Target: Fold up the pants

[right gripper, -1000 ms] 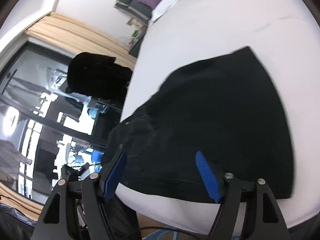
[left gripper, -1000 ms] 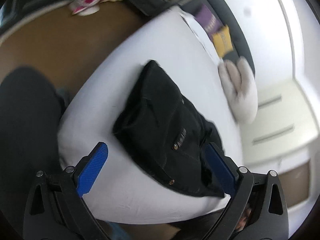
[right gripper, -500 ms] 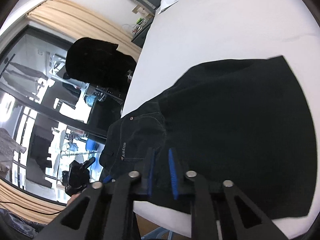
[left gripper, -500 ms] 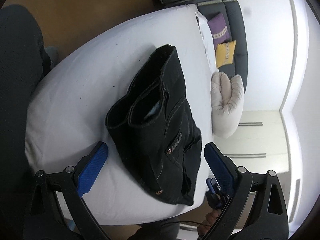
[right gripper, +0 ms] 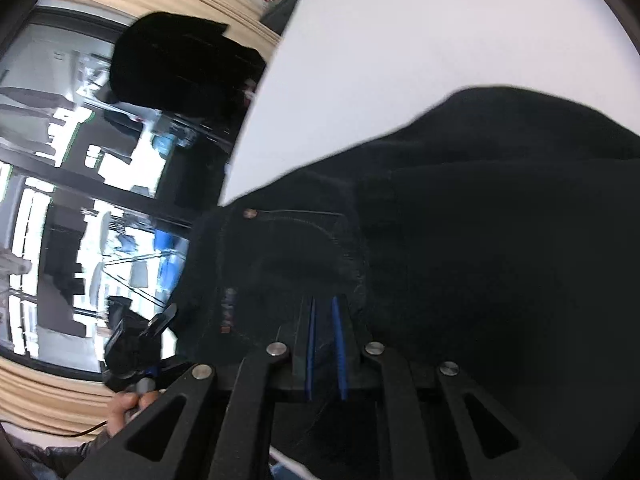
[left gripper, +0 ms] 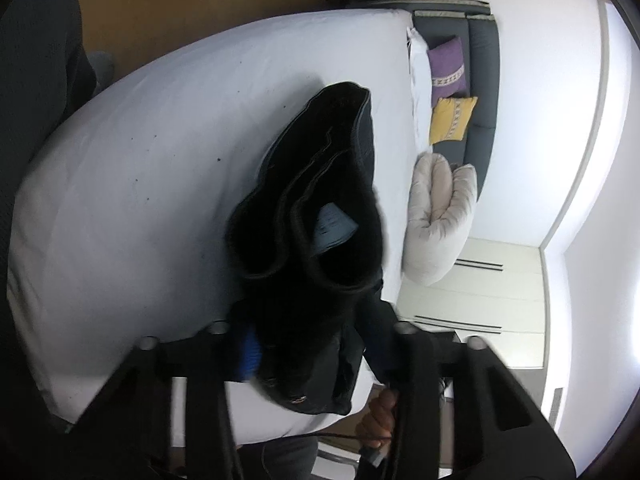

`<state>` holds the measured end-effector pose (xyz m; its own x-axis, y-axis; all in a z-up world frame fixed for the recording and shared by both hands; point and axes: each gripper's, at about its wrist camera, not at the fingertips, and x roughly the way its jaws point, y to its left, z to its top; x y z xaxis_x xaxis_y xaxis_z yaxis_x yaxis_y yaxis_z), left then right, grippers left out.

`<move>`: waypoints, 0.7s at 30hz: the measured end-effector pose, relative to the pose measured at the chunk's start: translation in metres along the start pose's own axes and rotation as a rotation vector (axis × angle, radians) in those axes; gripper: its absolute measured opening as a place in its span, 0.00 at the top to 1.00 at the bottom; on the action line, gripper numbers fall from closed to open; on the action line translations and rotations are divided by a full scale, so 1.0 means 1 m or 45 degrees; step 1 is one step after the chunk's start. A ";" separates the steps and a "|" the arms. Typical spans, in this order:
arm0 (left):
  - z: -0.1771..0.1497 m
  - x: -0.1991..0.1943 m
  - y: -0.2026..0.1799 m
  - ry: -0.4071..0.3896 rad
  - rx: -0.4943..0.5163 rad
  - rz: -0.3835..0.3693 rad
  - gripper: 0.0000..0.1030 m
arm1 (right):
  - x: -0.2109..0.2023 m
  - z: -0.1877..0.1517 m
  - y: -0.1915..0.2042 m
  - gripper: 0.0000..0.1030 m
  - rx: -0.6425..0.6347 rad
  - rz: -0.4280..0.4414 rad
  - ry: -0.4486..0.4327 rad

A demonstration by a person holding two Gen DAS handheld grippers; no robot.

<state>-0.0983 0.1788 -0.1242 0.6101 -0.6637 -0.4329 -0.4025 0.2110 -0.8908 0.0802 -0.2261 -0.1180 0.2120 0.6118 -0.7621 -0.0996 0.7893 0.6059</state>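
Left gripper (left gripper: 316, 356) has just been closing its jaws, now clamped on the near end of the black pants (left gripper: 320, 216); its far pad is buried in the cloth and only a strip of one blue pad (left gripper: 250, 356) shows. Right gripper (right gripper: 325, 340) jaws have narrowed to a thin slit and pinch a fold of the pants (right gripper: 460, 240); the cloth hides the pad tips, and the frame is motion-blurred. The pants lie folded on the white bed (left gripper: 160, 160), near end lifted off the sheet at the bed's near edge, long axis running from the grippers away toward the headboard end. Two rolled layers gape open at the near end, a pale label (left gripper: 334, 226) showing inside one. A rivet (right gripper: 250, 213) and pocket seam face up in the right view. A hand (left gripper: 380, 412) sits below the bed edge, partly cut off by the left gripper. Beyond the pants on the bed's far side: a beige cushion (left gripper: 438, 216), then yellow pillow (left gripper: 452, 120) and purple pillow (left gripper: 448, 66).
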 end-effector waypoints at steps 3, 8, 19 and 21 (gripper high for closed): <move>0.003 -0.001 -0.012 -0.008 0.075 0.018 0.71 | 0.009 -0.002 -0.017 0.98 0.052 -0.050 0.033; 0.003 0.005 -0.052 -0.021 0.313 0.068 0.78 | 0.014 -0.006 -0.025 1.00 0.066 -0.030 0.039; -0.024 0.037 -0.155 -0.030 0.781 0.155 0.81 | 0.011 -0.022 -0.025 1.00 0.022 -0.025 -0.033; -0.036 0.045 -0.174 -0.014 0.884 0.163 0.81 | 0.004 -0.027 -0.021 1.00 0.005 -0.025 -0.041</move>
<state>-0.0251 0.0866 0.0167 0.5954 -0.5966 -0.5381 0.0547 0.6983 -0.7137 0.0572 -0.2394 -0.1398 0.2453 0.5941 -0.7661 -0.0911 0.8009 0.5919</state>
